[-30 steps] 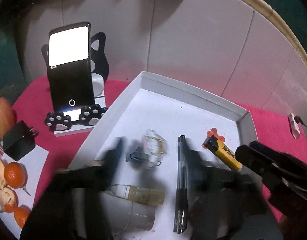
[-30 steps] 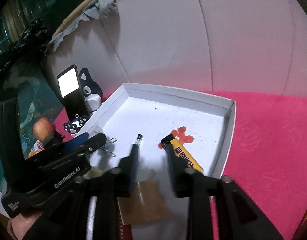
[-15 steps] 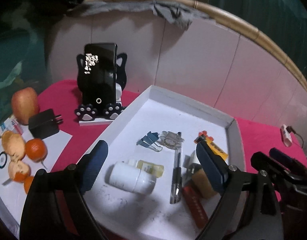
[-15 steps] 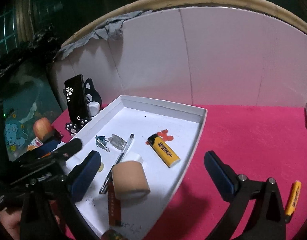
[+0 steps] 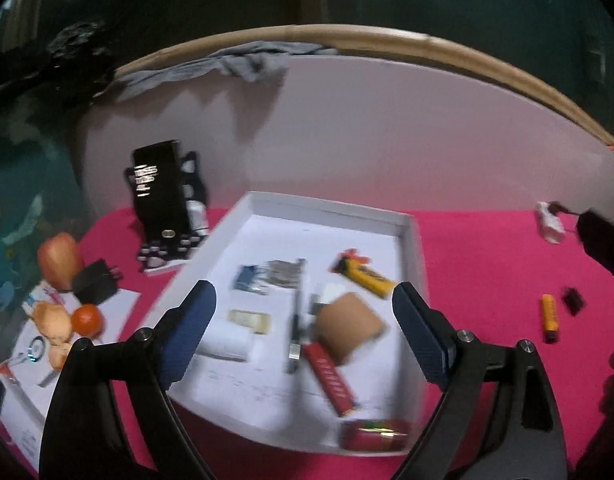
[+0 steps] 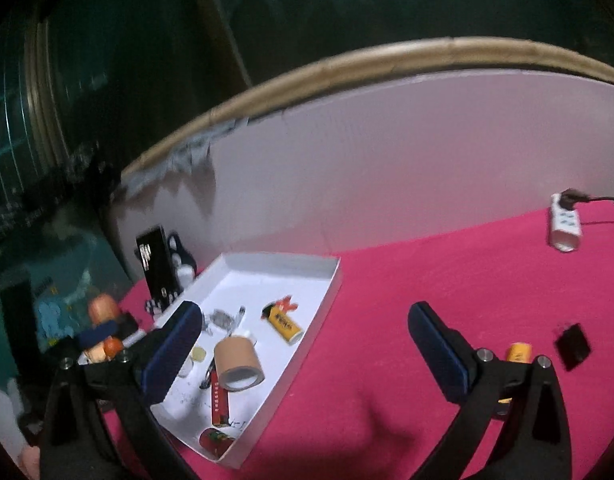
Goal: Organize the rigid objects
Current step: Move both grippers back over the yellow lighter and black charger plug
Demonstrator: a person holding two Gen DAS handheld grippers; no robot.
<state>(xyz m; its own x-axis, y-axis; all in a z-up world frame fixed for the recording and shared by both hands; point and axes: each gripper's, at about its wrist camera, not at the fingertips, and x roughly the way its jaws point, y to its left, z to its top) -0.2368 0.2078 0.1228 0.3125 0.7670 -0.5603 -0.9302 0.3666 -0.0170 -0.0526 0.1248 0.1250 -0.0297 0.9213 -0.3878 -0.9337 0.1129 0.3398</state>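
A white tray (image 5: 412, 236) lies on the pink cloth and holds a brown tape roll (image 5: 349, 322), a yellow lighter (image 5: 365, 274), a red lighter (image 5: 331, 376), a pen (image 5: 297, 312) and binder clips (image 5: 249, 276). My left gripper (image 5: 303, 298) hovers open above the tray's near half, with nothing between its fingers. The right gripper (image 6: 305, 312) stands wide open and empty over the tray's right rim (image 6: 331, 288); the tape roll (image 6: 237, 362) lies loose in the tray. An orange lighter (image 6: 519, 352) and a small black object (image 6: 572, 346) rest on the cloth to the right.
A dark phone on a cat-shaped stand (image 5: 163, 196) stands left of the tray. Beside it are an apple (image 5: 59, 256), a black charger (image 5: 95, 284) and oranges (image 5: 87, 318) on paper. A white power strip (image 6: 563, 228) lies far right by the white wall.
Both grippers have drawn back and upward from the tray. The right gripper opened and let go of the tape roll, which now lies in the tray. The phone screen went dark.
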